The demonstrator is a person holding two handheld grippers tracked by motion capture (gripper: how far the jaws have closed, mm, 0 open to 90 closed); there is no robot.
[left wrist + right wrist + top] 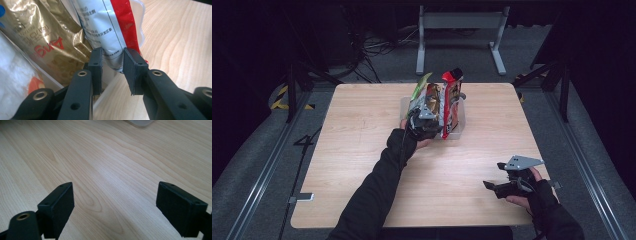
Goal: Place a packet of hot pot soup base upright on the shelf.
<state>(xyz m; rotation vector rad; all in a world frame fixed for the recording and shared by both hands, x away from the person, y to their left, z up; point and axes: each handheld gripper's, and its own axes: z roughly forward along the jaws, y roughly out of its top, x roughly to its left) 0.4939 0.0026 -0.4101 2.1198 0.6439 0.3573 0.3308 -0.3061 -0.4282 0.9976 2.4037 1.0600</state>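
Note:
A clear plastic container (460, 126) stands at the table's middle back with several snack packets upright in it. Among them are a red-and-silver packet (451, 100), a gold packet (432, 95) and a green one (420, 88). My left gripper (428, 119) is at the container's near side. In the left gripper view my left gripper (113, 67) holds the lower edge of the red-and-silver packet (100, 25) between its pads, with the gold packet (45, 32) to the left. My right gripper (494, 175) hovers open over bare wood at the front right, nothing between its jaws (115, 202).
The wooden table (362, 150) has free room left, front and right of the container. A corner of the container (142, 122) shows at the top of the right gripper view. A metal stand (459, 30) and cables are on the floor behind the table.

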